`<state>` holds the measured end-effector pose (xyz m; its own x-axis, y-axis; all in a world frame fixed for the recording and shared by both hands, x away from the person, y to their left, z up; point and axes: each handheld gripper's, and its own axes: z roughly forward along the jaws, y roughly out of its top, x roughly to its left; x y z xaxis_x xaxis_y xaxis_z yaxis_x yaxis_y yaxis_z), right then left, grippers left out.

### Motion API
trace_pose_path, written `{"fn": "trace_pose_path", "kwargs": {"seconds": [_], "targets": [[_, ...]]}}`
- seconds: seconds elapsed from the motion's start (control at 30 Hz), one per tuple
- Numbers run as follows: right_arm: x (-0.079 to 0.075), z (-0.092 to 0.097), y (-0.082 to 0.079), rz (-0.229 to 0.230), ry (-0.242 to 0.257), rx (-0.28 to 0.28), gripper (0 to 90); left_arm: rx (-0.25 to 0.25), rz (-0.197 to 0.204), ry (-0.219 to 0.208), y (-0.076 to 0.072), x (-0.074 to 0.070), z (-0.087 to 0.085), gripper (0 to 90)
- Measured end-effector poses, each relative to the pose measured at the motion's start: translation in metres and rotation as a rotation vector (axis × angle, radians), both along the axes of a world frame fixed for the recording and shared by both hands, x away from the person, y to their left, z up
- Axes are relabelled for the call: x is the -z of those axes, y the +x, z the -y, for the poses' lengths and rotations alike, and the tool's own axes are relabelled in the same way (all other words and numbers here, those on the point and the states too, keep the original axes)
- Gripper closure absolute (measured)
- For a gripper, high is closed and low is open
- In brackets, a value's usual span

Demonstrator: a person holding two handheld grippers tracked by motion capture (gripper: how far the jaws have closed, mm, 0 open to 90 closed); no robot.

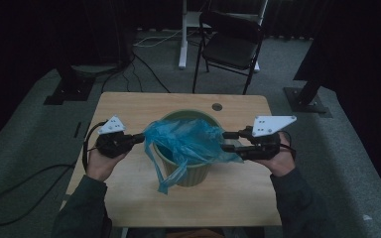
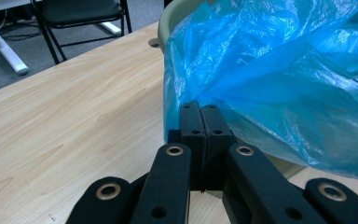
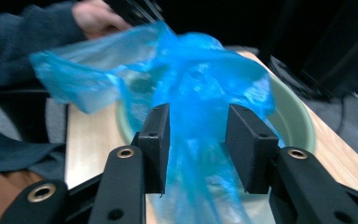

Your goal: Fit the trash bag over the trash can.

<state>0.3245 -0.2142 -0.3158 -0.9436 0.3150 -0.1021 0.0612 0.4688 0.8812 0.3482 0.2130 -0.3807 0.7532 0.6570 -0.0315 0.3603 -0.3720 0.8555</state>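
Observation:
A pale green bin stands mid-table with a blue plastic bag draped over its mouth; one loose end hangs down the front. My left gripper is shut on the bag's left edge, and the left gripper view shows the closed jaws pinching the film beside the bin rim. At the bin's right side my right gripper is open. In the right gripper view its jaws stand apart with bag film between them, above the bin.
The wooden table has a cable hole behind the bin. Beyond it stand a black folding chair and a white desk leg. Cables trail on the grey floor to the left.

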Motion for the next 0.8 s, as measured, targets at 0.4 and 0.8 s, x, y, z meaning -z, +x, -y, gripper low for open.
{"fn": "trace_pose_path", "kwargs": {"seconds": [0.4,0.8], "targets": [[0.009,-0.026,0.017,-0.042,-0.081,-0.007,81.5,-0.022,0.003,0.0,0.007,0.0,-0.001,89.4],[0.015,-0.021,0.047,-0.081,-0.081,0.136,90.0,-0.092,0.042,0.085,0.032,0.004,0.008,89.4]]}}
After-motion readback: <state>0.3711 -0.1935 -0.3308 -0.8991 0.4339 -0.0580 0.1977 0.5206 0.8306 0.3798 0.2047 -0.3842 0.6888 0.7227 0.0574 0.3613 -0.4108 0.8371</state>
